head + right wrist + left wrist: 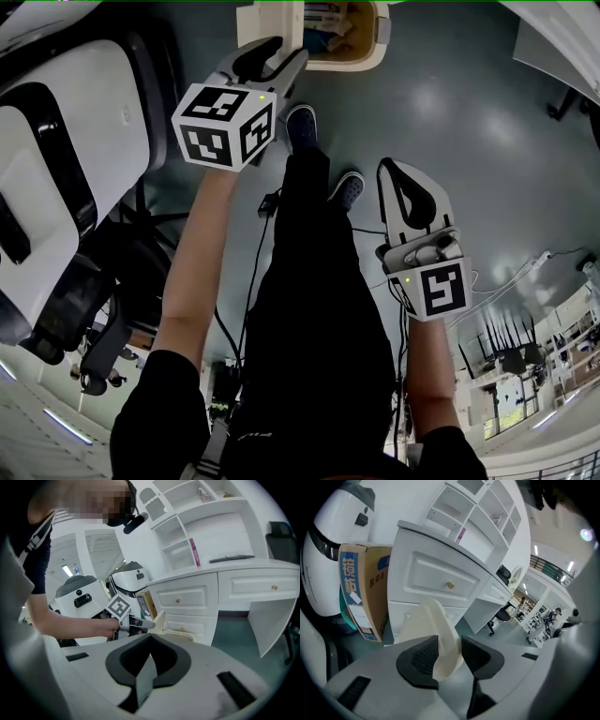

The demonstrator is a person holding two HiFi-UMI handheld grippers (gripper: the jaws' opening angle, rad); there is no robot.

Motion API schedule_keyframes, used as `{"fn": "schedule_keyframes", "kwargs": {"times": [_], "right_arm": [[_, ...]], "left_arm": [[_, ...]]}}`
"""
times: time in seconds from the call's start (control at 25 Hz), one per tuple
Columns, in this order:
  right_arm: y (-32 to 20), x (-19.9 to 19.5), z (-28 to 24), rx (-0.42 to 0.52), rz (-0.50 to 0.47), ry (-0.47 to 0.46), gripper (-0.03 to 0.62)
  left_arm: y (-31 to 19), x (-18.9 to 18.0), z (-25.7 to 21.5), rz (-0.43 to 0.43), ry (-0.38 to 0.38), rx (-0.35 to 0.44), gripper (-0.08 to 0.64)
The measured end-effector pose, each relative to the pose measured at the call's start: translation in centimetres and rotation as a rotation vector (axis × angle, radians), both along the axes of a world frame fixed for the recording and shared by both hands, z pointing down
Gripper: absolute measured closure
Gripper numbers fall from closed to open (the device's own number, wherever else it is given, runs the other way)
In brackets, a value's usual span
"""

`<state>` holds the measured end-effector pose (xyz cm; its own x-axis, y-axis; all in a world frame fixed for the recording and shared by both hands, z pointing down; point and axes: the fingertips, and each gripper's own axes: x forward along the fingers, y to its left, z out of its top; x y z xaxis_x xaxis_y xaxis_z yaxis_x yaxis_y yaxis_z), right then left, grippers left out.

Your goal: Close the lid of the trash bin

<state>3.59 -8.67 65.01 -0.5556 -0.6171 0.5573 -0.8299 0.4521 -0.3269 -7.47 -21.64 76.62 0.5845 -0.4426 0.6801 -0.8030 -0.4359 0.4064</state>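
The cream trash bin (pixel 380 42) stands open on the floor at the top of the head view, with rubbish inside. Its cream lid (pixel 442 625) stands upright at the bin's left side (pixel 265 23). My left gripper (pixel 450 651) is shut on the lid's upper edge, one ribbed pad on each face. From above, that gripper (pixel 278 58) reaches forward to the bin. The right gripper view shows the lid (pixel 160 619) raised over the bin rim (pixel 180 637). My right gripper (pixel 395 174) hangs shut and empty beside the person's leg, away from the bin; its tips (pixel 150 640) meet.
A white cabinet with drawers (pixel 440 581) stands right behind the bin. A cardboard box (pixel 365 588) and white rounded machines (pixel 66 141) are to the left. The person's shoes (pixel 302 124) stand just before the bin. An office chair (pixel 94 328) and floor cables (pixel 506 281) lie nearby.
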Motion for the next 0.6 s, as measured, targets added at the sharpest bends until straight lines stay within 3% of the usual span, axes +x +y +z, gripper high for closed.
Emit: {"fn": "schedule_keyframes", "kwargs": {"times": [0.24, 0.48, 0.6], "right_arm": [[0.3, 2.7, 0.6, -0.015, 0.052, -0.001, 0.589], [1.1, 4.4, 1.3, -0.032, 0.099, -0.010, 0.589], [1.3, 4.9, 1.7, -0.043, 0.122, -0.022, 0.588]], "left_arm": [[0.0, 3.8, 1.7, 0.042, -0.069, 0.035, 0.400], [0.4, 6.5, 3.6, 0.075, -0.031, -0.012, 0.403], [0.4, 8.0, 4.9, 0.116, -0.047, -0.025, 0.403]]}}
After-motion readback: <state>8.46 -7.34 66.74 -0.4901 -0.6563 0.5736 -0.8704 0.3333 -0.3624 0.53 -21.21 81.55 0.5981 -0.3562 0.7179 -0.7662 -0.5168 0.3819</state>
